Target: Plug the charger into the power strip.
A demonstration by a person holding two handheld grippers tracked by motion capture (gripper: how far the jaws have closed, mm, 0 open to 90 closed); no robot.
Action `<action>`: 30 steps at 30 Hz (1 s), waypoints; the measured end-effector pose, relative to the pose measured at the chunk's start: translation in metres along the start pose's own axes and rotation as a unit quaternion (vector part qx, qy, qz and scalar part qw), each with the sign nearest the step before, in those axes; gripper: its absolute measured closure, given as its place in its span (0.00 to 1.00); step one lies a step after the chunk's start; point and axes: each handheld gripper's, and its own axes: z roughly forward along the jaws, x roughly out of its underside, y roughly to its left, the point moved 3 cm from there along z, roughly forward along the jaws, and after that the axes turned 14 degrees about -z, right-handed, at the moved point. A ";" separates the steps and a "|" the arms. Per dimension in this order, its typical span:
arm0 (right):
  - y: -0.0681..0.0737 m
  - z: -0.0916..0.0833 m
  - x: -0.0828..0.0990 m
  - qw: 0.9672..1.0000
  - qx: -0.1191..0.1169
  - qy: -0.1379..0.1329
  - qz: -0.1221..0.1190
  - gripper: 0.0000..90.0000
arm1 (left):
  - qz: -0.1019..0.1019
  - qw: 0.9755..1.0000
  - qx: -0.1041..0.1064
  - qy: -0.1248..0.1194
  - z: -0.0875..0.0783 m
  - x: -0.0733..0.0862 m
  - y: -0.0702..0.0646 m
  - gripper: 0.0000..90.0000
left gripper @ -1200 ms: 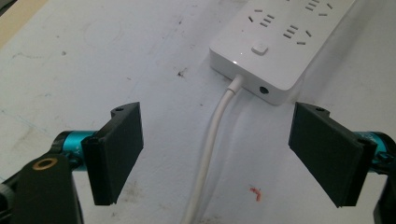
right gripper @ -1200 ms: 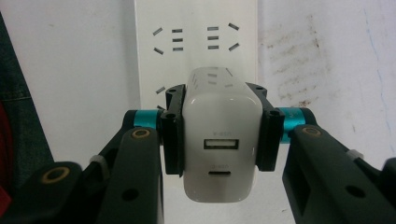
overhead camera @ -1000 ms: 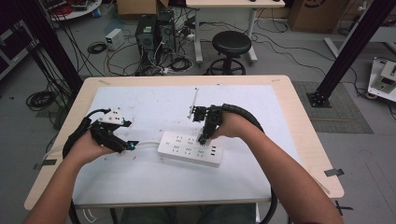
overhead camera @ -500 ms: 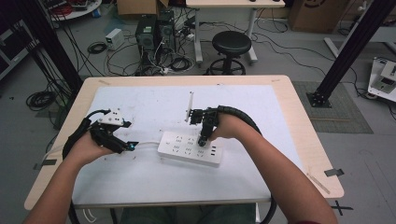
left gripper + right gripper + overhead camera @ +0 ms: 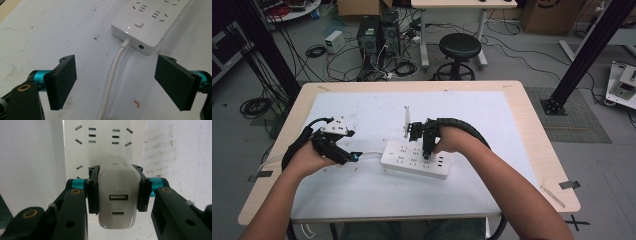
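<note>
Right gripper view shows fingers (image 5: 93, 192) clamping a white charger (image 5: 118, 195).

A white USB charger (image 5: 117, 200), ports facing the camera, stands over the white power strip (image 5: 414, 159). The strip lies flat on the table, its white cord (image 5: 112, 75) running from one end.

"What sort of room are we standing in?"

"A lab or tech workshop, I'd say. Cables (image 5: 259, 106) are sprawling over the grey floor (image 5: 522, 65), computer towers (image 5: 376, 34) are sitting behind the worktop (image 5: 532, 130), and black frame posts (image 5: 584, 52) are rising beside it."

"And that round stool (image 5: 459, 47)?"

"It's standing by another desk (image 5: 452, 5)."
</note>
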 end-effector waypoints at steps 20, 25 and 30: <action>-0.001 0.010 0.001 1.000 -0.005 -0.010 0.015 0.71 | 0.004 1.000 0.001 0.005 0.006 -0.004 -0.002 0.20; 0.000 0.010 0.001 1.000 0.002 -0.006 0.008 0.71 | 0.004 1.000 -0.002 0.003 0.005 -0.005 -0.003 0.20; 0.003 0.010 -0.001 1.000 0.005 -0.001 0.012 0.71 | 0.007 1.000 -0.001 0.002 0.006 -0.005 -0.004 0.20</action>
